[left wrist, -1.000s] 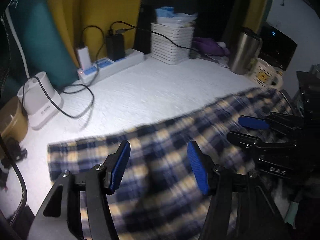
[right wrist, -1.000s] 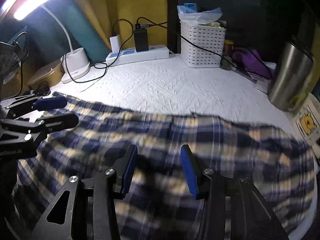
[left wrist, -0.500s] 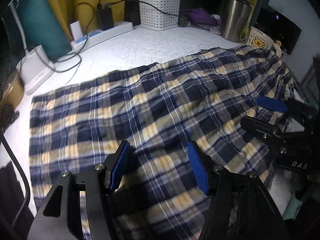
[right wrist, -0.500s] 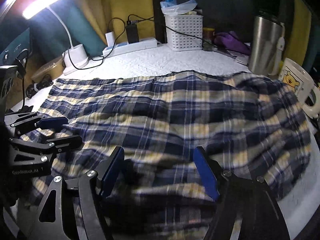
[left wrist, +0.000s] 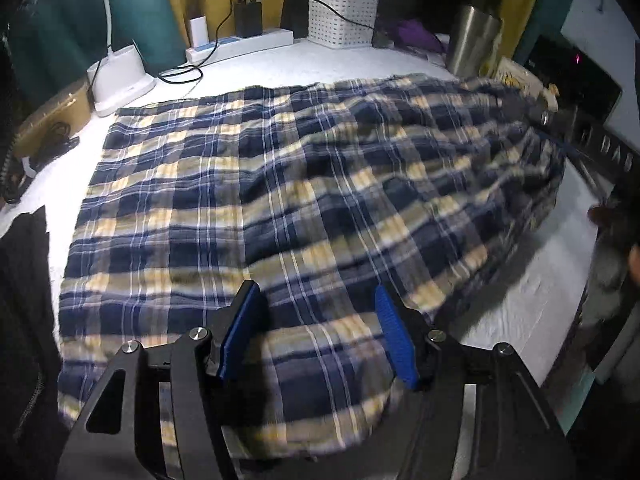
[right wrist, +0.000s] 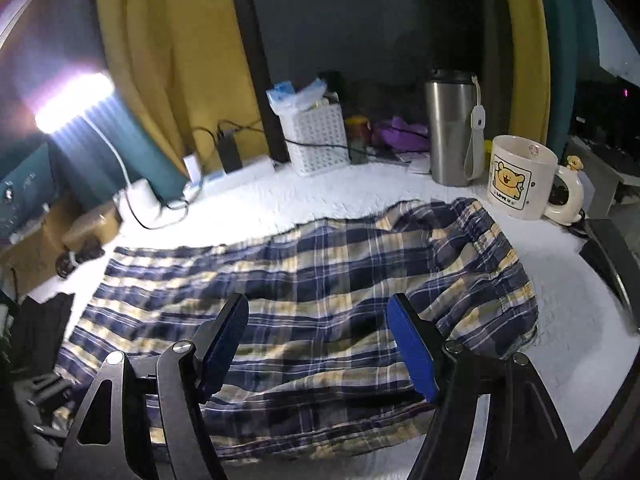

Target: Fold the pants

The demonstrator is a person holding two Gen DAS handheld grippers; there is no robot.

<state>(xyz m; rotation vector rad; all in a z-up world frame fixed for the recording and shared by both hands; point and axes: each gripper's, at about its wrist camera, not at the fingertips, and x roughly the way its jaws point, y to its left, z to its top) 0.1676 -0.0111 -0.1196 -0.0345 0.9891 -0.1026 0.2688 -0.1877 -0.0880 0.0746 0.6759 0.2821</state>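
Observation:
Blue, yellow and white plaid pants (left wrist: 280,184) lie spread across the white quilted table (left wrist: 312,64). Their bunched waistband end (right wrist: 480,240) is on the right, near the mug. My left gripper (left wrist: 316,328) hovers over the near edge of the cloth. Its blue pads (left wrist: 240,332) stand apart, with a fold bulging below them but not pinched. My right gripper (right wrist: 320,344) is open wide above the near hem (right wrist: 320,432), clamping nothing. The right tool's black body (left wrist: 600,152) shows blurred at the far right of the left wrist view.
Along the back stand a white lamp base (left wrist: 120,76), a power strip with chargers (left wrist: 240,42), a white basket (left wrist: 342,18) and a steel tumbler (right wrist: 450,128). A bear mug (right wrist: 520,176) sits by the waistband. A dark garment (left wrist: 24,320) hangs at the near left.
Both grippers have drawn back toward the table's near edge, so more of the pants shows. The right jaws have spread wider and its view has swung right toward the mug.

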